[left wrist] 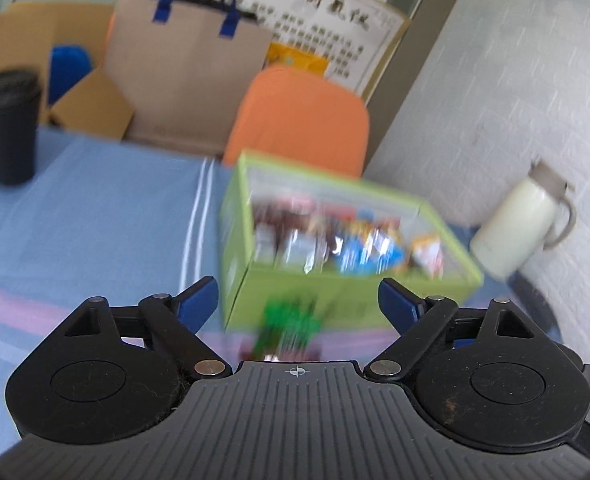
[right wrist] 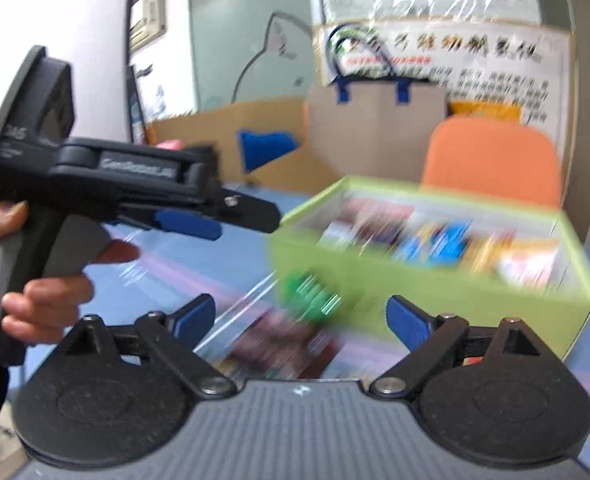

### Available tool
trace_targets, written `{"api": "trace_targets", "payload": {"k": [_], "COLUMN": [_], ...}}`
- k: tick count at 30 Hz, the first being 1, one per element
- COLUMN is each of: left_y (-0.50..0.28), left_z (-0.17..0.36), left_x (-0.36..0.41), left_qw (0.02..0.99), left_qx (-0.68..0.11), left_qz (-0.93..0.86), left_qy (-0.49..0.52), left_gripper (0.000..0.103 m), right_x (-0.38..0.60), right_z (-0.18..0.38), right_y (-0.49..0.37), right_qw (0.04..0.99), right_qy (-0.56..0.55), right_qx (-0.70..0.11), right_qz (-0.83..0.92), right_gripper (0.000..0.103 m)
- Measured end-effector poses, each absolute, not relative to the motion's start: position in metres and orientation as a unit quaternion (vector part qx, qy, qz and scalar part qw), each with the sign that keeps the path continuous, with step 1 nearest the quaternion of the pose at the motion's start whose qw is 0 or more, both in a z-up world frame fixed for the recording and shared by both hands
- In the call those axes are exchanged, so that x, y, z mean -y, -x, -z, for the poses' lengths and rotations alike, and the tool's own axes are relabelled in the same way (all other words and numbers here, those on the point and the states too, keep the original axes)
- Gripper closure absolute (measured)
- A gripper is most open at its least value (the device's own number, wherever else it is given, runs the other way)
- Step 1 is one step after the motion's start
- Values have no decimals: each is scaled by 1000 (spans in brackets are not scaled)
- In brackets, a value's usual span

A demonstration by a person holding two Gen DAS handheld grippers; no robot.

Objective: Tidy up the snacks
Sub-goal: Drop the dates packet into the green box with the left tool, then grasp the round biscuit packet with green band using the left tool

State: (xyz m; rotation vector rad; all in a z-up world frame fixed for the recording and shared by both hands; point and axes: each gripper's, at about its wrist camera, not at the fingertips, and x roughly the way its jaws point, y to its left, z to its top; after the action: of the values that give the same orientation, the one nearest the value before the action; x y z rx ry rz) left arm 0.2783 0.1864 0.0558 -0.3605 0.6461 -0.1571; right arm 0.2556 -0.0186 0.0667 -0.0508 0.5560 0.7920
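A green open box [left wrist: 347, 284] of several snack packets stands on the blue tablecloth; it also shows in the right wrist view [right wrist: 435, 292]. A blurred green packet [left wrist: 291, 320] lies before the box, seen too in the right wrist view [right wrist: 311, 292]. A dark red packet [right wrist: 283, 348] lies nearer my right gripper. My left gripper [left wrist: 298, 298] is open and empty, just short of the box. My right gripper [right wrist: 301, 316] is open and empty above the loose packets. The left gripper body [right wrist: 135, 188] is held in a hand at the left.
A black cup [left wrist: 11, 124] stands at the table's far left, a white jug [left wrist: 523, 228] at the right. An orange chair [left wrist: 303, 116], a paper bag [left wrist: 187, 76] and cardboard boxes stand behind the table. A wall is close on the right.
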Motion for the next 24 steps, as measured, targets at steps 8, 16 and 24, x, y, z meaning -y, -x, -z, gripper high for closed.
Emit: {"api": "trace_targets", "payload": {"k": [8,16,24], "left_y": [-252,-248,-202], "left_z": [-10,-3,5], "left_x": [-186,-175,-133], "left_qw": [898,890,880], "left_qx": [-389,-402,-414], "left_qz": [101,133,164], "left_qy": [181,171,168], "left_gripper": [49,47,42], "right_x": [-47,-42,3], "right_z": [-22,-23,-21], "right_y": [-229,-199,-161], "right_qw": [856,844,879], "right_qy": [79,90,86], "right_qx": [-329,-342,-335], "right_qz": [-392,-404,-328], "right_gripper": [10,10,10]}}
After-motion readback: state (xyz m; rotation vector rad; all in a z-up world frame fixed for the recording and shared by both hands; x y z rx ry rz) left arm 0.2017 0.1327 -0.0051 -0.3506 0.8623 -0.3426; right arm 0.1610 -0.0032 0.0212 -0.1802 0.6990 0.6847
